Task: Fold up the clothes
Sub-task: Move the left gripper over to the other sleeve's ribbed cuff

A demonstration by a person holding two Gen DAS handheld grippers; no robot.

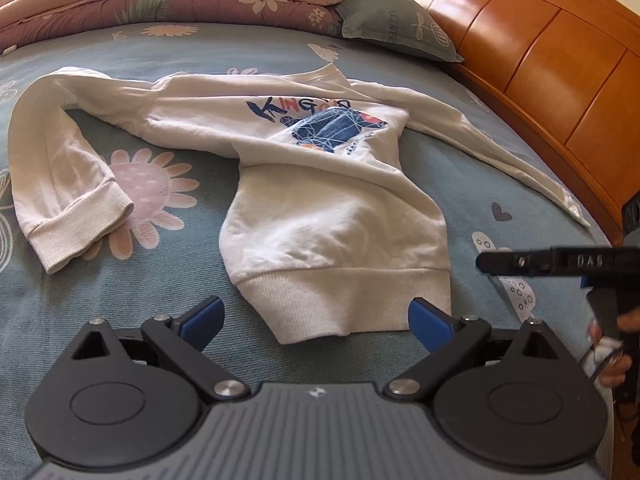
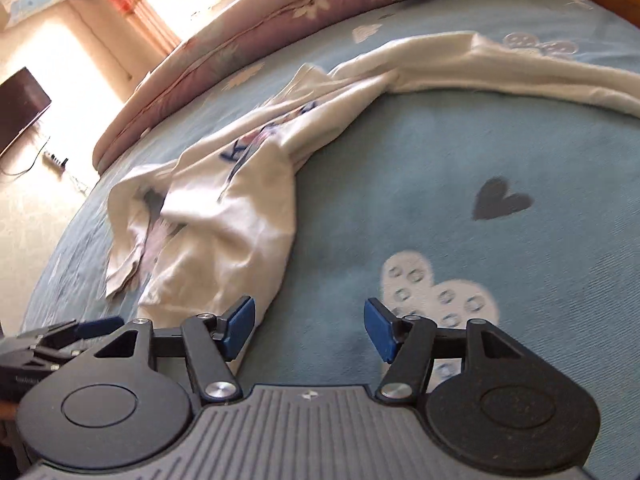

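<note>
Right wrist view is blurred, and the print on the white sweatshirt cannot be read there. One sleeve runs to the bed's edge by the wooden headboard. The sweatshirt lies crumpled, print up, on the blue bedsheet. Left gripper is wide open over the hem, holding nothing. Right gripper is also open and empty, beside the hem.

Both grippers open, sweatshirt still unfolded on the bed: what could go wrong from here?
1. The white sweatshirt lies twisted at the waist, so a fold may lock in creases.
2. Its long sleeve trails toward the wooden headboard and may drag.
3. The left gripper may pinch the bedsheet under the hem.
</note>
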